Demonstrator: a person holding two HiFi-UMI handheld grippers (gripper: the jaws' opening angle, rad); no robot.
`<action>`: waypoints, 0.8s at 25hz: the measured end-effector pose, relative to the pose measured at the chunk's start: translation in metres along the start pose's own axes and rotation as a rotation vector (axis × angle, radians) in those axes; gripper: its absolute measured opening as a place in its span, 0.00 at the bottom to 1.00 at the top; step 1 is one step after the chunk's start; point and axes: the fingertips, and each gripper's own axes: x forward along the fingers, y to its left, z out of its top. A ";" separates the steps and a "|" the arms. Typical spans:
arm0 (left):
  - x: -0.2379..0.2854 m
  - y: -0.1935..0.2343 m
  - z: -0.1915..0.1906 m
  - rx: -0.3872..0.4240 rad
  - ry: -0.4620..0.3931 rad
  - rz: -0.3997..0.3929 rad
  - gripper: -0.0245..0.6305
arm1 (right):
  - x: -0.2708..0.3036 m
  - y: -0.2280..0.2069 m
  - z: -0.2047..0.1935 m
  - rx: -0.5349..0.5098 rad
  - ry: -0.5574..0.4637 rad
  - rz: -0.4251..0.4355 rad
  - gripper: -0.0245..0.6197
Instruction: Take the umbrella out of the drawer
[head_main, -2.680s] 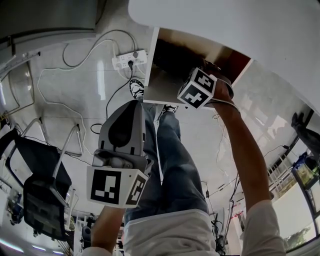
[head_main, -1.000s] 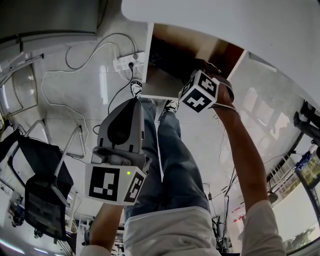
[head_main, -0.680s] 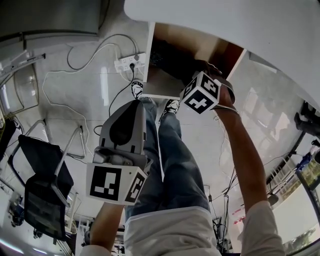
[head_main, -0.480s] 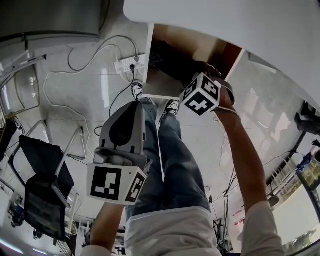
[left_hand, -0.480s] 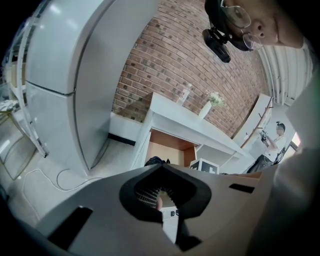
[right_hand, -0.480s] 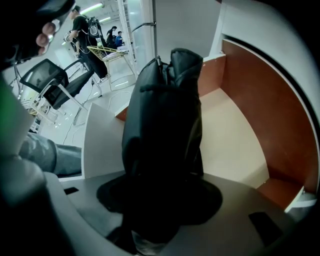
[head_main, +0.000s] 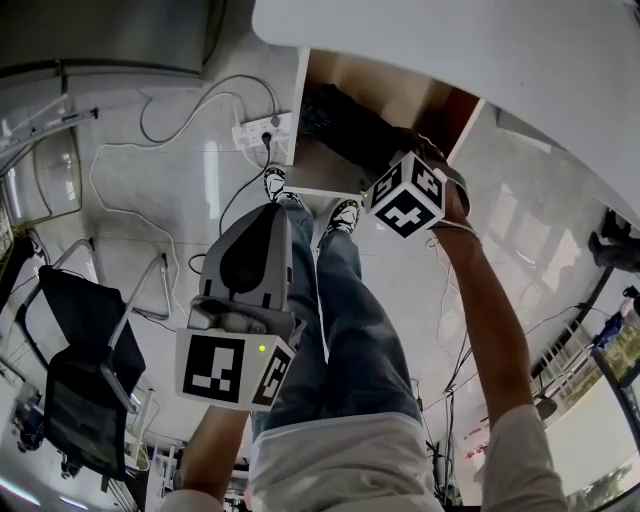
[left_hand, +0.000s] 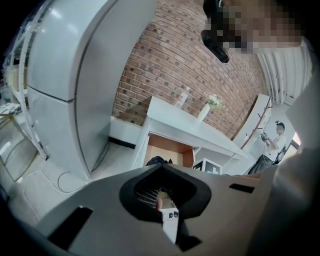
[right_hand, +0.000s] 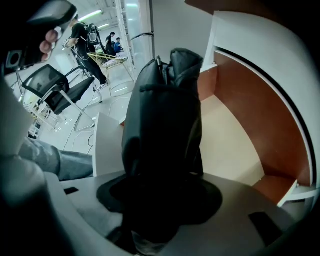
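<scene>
The right claw (right_hand: 161, 197) is clenched on the black folded fabric umbrella (right_hand: 162, 125), whose thick body fills the gap between the jaws and stands away from them, straight along the line in which they point. So the grasp, the first part of the job, looks done. What is left is the lift clear. In the head view the umbrella's dark bulk shows inside the outline of the open wooden drawer with the white front panel (head_main: 328, 172), and in the right gripper view the drawer's pale floor and red-brown side wall lie close on one side of it. I judge it raised a little or about to be raised, but not yet out; whether its far end touches the drawer floor cannot be told. The right claw sits at the drawer's open side, aimed steeply down into it, under the edge of the white desk top (head_main: 450, 50). The left claw (head_main: 245, 262) hangs well apart from the drawer, over the pale floor, with nothing between its jaws; no view lets me tell whether they are released or clenched.
</scene>
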 end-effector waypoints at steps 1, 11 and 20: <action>-0.001 0.000 0.000 -0.002 -0.001 0.002 0.06 | -0.002 0.000 0.000 0.002 -0.003 0.003 0.41; -0.011 -0.005 -0.004 -0.006 -0.019 0.015 0.06 | -0.015 0.009 0.000 -0.032 -0.025 -0.004 0.41; -0.018 -0.016 0.001 -0.002 -0.029 0.008 0.06 | -0.035 0.014 -0.001 0.007 -0.054 0.012 0.41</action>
